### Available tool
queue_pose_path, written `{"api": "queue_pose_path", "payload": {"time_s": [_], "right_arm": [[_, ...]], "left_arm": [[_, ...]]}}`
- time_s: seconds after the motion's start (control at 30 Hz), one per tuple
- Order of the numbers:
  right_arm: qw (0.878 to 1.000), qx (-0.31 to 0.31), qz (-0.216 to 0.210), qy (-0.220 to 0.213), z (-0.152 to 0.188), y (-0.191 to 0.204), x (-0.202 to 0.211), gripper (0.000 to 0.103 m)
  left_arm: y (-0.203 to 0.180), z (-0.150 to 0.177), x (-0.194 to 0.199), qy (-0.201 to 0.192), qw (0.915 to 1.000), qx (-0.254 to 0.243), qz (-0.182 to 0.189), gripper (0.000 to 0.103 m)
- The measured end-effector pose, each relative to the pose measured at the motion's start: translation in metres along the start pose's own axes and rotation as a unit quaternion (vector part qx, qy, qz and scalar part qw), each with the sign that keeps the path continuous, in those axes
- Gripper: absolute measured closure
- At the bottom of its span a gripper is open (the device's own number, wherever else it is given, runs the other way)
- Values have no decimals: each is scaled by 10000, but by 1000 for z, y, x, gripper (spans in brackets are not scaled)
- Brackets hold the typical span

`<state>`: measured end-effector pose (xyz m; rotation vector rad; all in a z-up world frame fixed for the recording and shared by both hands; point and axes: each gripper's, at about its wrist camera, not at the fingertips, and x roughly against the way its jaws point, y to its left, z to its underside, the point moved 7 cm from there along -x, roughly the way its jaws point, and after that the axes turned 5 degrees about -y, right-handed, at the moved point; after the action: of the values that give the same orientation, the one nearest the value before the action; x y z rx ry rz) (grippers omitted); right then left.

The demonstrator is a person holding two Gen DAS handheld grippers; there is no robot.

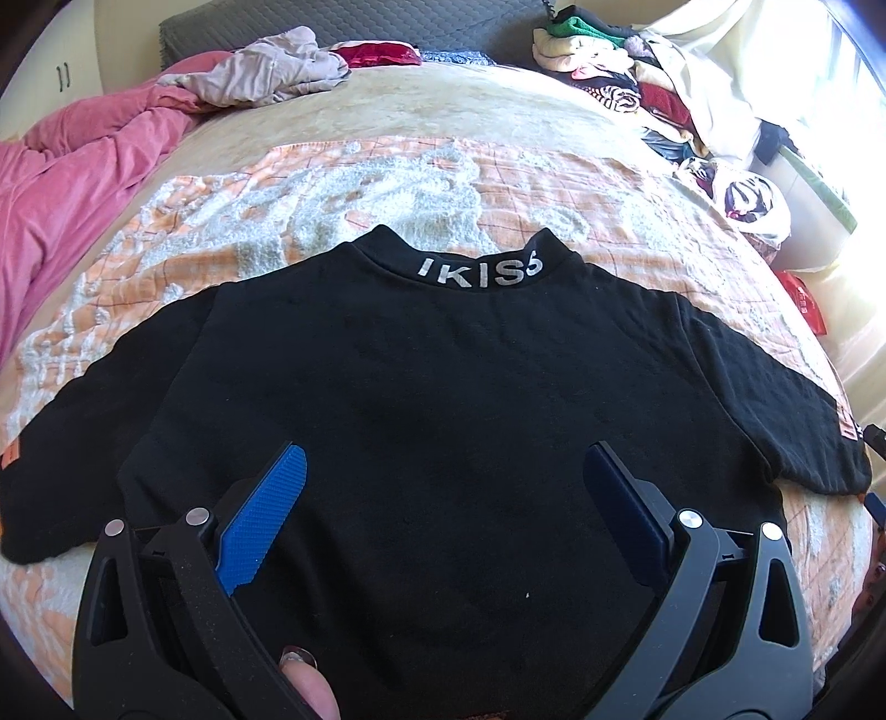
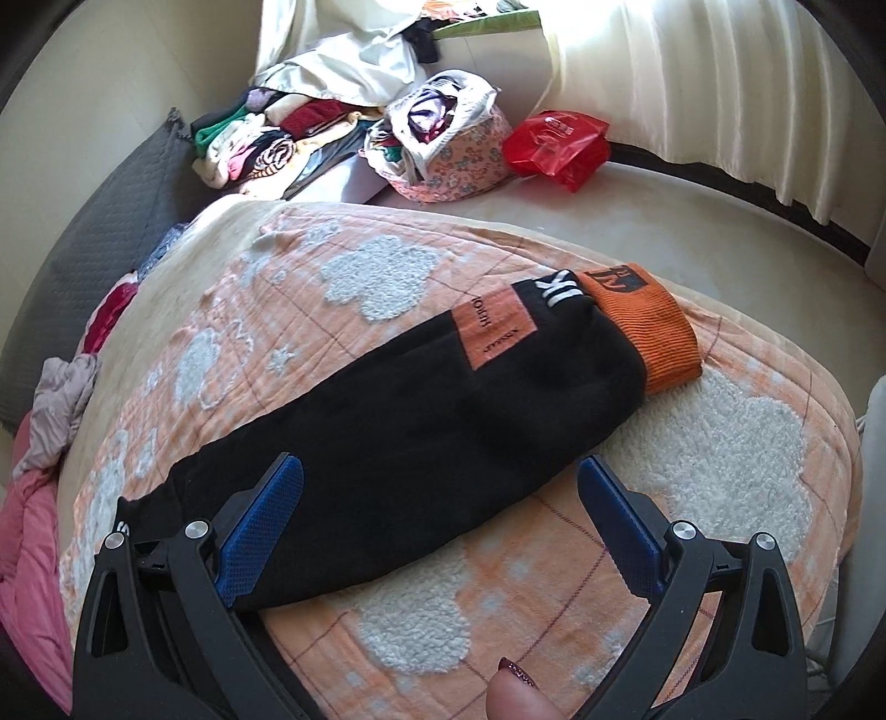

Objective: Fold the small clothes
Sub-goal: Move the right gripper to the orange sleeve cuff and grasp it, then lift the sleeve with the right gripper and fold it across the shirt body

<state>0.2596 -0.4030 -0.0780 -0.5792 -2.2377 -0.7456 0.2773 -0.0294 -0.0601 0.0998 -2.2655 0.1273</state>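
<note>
Where clothes fill floral basket (image 2: pixel 443 177)

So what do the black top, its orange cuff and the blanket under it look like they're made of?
Black top: soft matte knit, probably cotton; it soaks up light with no sheen. Orange cuff: ribbed knit, judging by its fine parallel ridges. Blanket: quilted cotton-like fabric with tufted, fleecy white patches.

This is a home bedroom: a bed (image 1: pixel 498 111) spread with an orange-and-white fleecy blanket (image 1: pixel 332 183), a rumpled pink quilt (image 1: pixel 72 166) beside it, heaps of clothes (image 2: pixel 266 144) near a grey quilted headboard (image 1: pixel 354 22), and pale curtains (image 2: pixel 720 83) over a sunlit window.
</note>
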Motion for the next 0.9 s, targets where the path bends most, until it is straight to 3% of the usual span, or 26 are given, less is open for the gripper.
{"api": "queue_pose_path", "payload": {"time_s": [0.27,0.53,0.6,0.67,0.8,0.87,0.9], "right_arm": [[9973,-695,174,183,-10,-36,-27,4],[9917,-1272,-18,180,-25,-52,-45,4],[9902,-1395,-28,81,-32,-54,-49,13],[9895,-1445,50,6,-38,-59,-54,29],[9862,-1650,-103,-116,-44,-66,-56,46],[9855,-1653,-326,-172,-47,-64,-55,70],[9852,-1630,-495,-205,-49,-60,-53,74]], "left_arm": [[-12,-2,-5,30,9999,-76,89,9],[-12,-5,-8,50,9999,-39,133,9],[-12,-6,-9,51,9999,-55,122,9],[-10,-7,-9,62,9999,-62,118,9],[-8,-7,-9,90,9997,8,233,9],[-7,-7,-10,96,9995,57,293,9],[-7,-6,-10,101,9994,72,309,9]]}}
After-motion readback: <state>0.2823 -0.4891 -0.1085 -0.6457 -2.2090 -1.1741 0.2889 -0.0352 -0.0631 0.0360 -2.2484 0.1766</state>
